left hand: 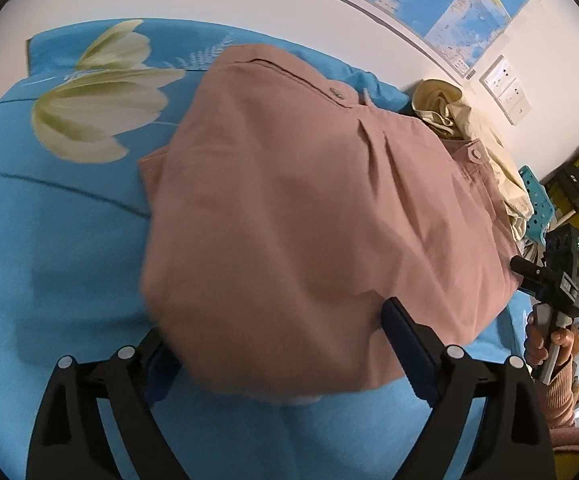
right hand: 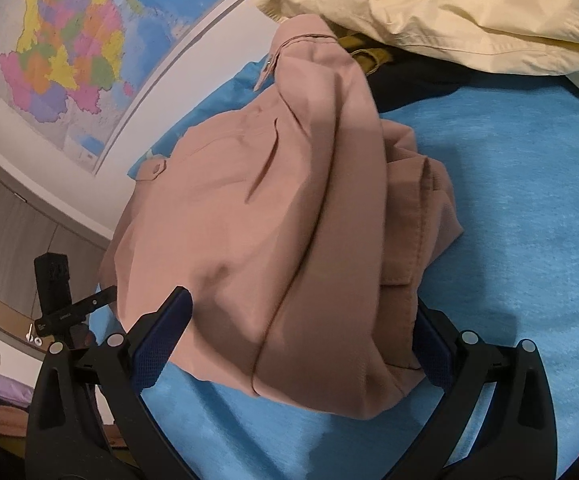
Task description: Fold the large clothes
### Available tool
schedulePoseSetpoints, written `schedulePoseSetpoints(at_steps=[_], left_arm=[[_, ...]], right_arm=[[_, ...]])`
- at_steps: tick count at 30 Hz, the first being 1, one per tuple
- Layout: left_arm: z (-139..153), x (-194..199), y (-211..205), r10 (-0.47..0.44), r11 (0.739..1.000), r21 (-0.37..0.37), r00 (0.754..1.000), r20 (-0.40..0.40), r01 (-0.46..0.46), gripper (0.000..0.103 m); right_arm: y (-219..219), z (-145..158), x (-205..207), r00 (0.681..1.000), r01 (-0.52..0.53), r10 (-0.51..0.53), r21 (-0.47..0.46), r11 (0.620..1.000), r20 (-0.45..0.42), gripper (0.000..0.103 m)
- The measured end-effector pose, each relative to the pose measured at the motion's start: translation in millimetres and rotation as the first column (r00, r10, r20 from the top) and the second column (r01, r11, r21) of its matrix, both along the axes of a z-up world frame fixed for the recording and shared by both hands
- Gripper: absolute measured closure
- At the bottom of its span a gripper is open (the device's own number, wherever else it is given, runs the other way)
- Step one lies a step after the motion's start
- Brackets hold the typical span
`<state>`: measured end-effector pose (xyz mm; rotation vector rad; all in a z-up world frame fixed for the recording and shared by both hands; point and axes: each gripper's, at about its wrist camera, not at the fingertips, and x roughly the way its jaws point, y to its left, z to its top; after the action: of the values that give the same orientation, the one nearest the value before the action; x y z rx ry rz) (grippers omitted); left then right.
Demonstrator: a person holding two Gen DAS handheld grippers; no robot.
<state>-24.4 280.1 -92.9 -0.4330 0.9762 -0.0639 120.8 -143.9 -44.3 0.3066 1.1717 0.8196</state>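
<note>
A folded pink garment [left hand: 309, 208] lies on a blue flowered bedsheet [left hand: 49, 260] between the spread fingers of the left gripper [left hand: 277, 344] and right gripper [right hand: 301, 340], neither clamped on it, beside cream clothing [right hand: 449, 12] below wall maps [right hand: 69, 52] whose lettering is unreadable.

Both wrist cameras look steeply down from close above the bed, each along its own two fingers. They share the pink garment [left hand: 309, 216] [right hand: 273, 220] filling mid-frame, the blue sheet [left hand: 49, 260] [right hand: 509, 240] and the wall map [left hand: 469, 12] [right hand: 61, 52] at the top.
</note>
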Motion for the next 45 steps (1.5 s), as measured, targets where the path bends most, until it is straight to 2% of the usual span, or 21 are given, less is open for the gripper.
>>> schedulePoseSetpoints(at_steps=[8,10,14,17,21,23,25,29,31,33,36,40,45], left_arm=[[0,18,-16,0.001,0.997,0.080,1.000,-0.021,0.001,0.015],[0,18,-16,0.014,0.995,0.094,1.000,-0.026,-0.012,0.021],[1,15,-8,0.043,0.995,0.088,0.998,-0.043,-0.039,0.033],[2,5,4,0.066,0.997,0.043,0.996,-0.061,-0.063,0.034],[4,-9,15,0.107,0.993,0.058,0.992,-0.074,-0.103,0.022],[1,-10,16,0.080,0.997,0.006,0.993,-0.086,-0.080,0.019],[0,-8,13,0.066,0.998,0.000,0.995,-0.076,-0.066,0.012],[-1,8,8,0.024,0.997,-0.074,0.998,-0.056,-0.028,0.011],[-1,15,5,0.007,0.994,-0.110,0.999,-0.047,-0.012,0.015],[-1,23,2,0.010,0.996,-0.093,0.999,-0.040,-0.014,0.018],[0,29,2,0.034,0.997,-0.064,0.999,-0.041,-0.036,0.031],[0,27,5,0.057,0.997,-0.048,0.997,-0.043,-0.059,0.041],[0,27,3,0.062,0.998,-0.013,0.997,-0.044,-0.063,0.044]], right_arm=[[11,0,3,1.000,-0.005,0.005,-0.003,1.000,0.015,0.004],[12,-1,3,1.000,-0.004,0.004,-0.003,1.000,0.019,0.004],[15,-1,5,1.000,-0.007,0.007,-0.014,1.000,0.016,0.004],[13,-2,6,1.000,-0.002,0.003,-0.006,1.000,0.005,0.004],[11,-2,6,1.000,0.003,-0.003,0.007,1.000,0.001,0.004],[11,-2,6,1.000,0.003,-0.003,0.005,1.000,0.001,0.004],[11,-2,5,1.000,0.002,-0.002,0.002,1.000,0.002,0.004],[11,-1,6,1.000,0.003,-0.003,0.001,1.000,0.004,0.004],[13,-1,7,1.000,0.001,-0.001,-0.004,1.000,0.006,0.004],[15,0,8,1.000,-0.001,0.001,-0.006,1.000,0.007,0.004],[18,-1,10,1.000,-0.017,0.017,-0.008,1.000,0.010,0.004],[22,-1,13,1.000,-0.027,0.027,0.005,1.000,0.007,0.004],[28,-1,13,0.999,-0.041,0.041,-0.009,0.999,0.021,0.004]])
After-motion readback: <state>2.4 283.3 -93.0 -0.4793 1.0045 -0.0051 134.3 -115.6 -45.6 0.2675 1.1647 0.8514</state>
